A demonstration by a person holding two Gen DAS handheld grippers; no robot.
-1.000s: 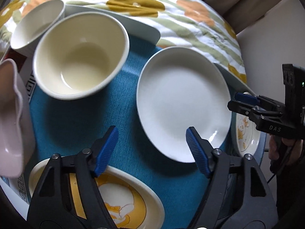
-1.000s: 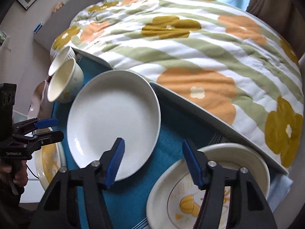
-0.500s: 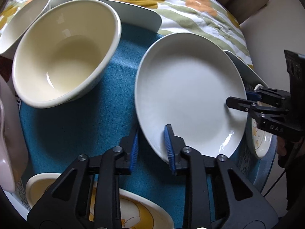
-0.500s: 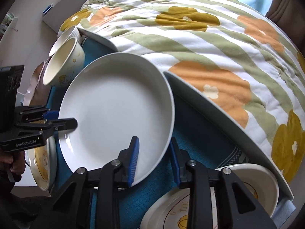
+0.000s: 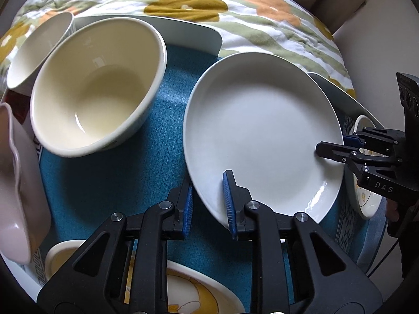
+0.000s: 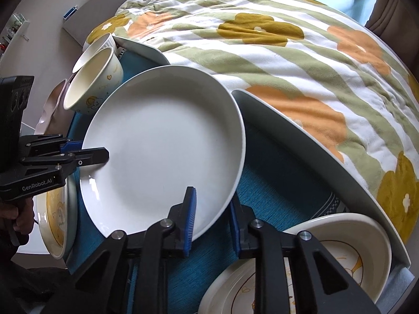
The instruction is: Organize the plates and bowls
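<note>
Bed with flowered quilt [image 6: 288, 60] fills the far side; the surface carries a teal cloth [image 5: 104, 183] on which the crockery sits; the large white plate [image 5: 262, 136] lies at the cloth's middle, between the cream bowl [image 5: 94, 86] on its left in the left wrist view and a small patterned dish [image 6: 348, 238] at the right-hand edge; a second, smaller white bowl [image 5: 39, 44] sits just behind the cream one; a yellow-patterned plate [image 5: 193, 293] lies at the near edge beneath the left tool. Change noted: a second ago both pairs of jaws stood wide over the cloth, clear of the plate; both have just been closing, and each now has the plate's rim between its blue pads. Left hand-held gripper [image 5: 208, 206] is clamped on the rim at the plate's near-left edge; right hand-held gripper [image 6: 213, 219] is clamped on the opposite rim, seen also from the left wrist view at the plate's right edge. The plate also fills more of each view than before. Judgement: two-handed grasp is made; the plate looks ready to be lifted, probably to stack with a patterned plate; the rim is thin and glazed, so slip is the risk.
</note>
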